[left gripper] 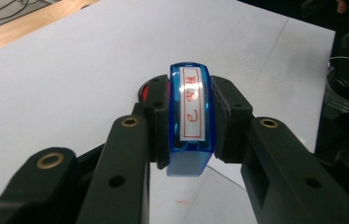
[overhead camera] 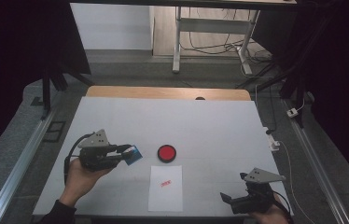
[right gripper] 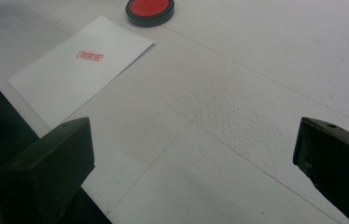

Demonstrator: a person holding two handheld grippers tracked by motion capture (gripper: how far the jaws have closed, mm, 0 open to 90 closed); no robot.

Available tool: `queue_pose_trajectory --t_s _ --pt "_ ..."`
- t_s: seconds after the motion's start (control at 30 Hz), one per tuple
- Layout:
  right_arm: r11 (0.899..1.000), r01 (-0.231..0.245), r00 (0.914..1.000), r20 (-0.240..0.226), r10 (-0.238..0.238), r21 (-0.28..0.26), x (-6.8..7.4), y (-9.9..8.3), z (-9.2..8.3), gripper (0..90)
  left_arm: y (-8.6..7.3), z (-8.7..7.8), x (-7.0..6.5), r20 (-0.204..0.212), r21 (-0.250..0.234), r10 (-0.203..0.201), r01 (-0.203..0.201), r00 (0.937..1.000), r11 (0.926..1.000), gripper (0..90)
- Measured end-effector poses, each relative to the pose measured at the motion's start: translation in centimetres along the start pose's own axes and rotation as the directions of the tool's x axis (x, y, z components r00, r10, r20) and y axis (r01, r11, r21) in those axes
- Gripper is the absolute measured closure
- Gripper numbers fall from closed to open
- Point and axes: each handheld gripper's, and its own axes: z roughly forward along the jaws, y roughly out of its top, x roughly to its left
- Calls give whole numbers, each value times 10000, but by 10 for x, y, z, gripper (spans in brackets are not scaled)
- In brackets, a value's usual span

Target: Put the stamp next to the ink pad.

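Note:
My left gripper [overhead camera: 127, 154] is shut on a blue stamp [overhead camera: 134, 155], held above the table just left of the red ink pad [overhead camera: 166, 152]. In the left gripper view the blue stamp [left gripper: 190, 119] sits clamped between the two black jaws of my left gripper [left gripper: 190, 116], its white label with red characters facing the camera, and the ink pad [left gripper: 144, 89] peeks out behind the jaws. A white sheet of paper [overhead camera: 165, 187] with a red stamped mark [overhead camera: 165, 183] lies in front of the pad. My right gripper [overhead camera: 226, 197] hangs open at the table's near right; the open right gripper [right gripper: 193, 149] has bare table between its fingers.
The white table top [overhead camera: 210, 126] has a wooden strip [overhead camera: 168, 92] along its far edge. In the right gripper view the paper [right gripper: 81, 63] and the ink pad [right gripper: 150, 10] lie far ahead to the left. Metal rails run along both sides of the table.

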Motion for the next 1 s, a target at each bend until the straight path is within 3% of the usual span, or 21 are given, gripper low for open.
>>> queue_pose_trajectory --t_s 0.23,0.43,0.7,1.0 --pt "10000 -7 10000 42 7 2 0 -1 -1 0 -5 -1 9 -452 152 -267 274 9986 9995 698" --pt "9998 136 9999 12 -136 109 1 -1 0 0 -10 1 18 -935 293 -638 668 9936 9973 698" --pt "9997 171 9999 -14 -170 156 1 -1 0 0 -19 8 27 -1630 610 -701 810 9841 9948 698" --pt "9997 141 9999 4 -141 216 1 0 1 0 -28 21 36 -2009 867 -806 997 9763 9912 699"
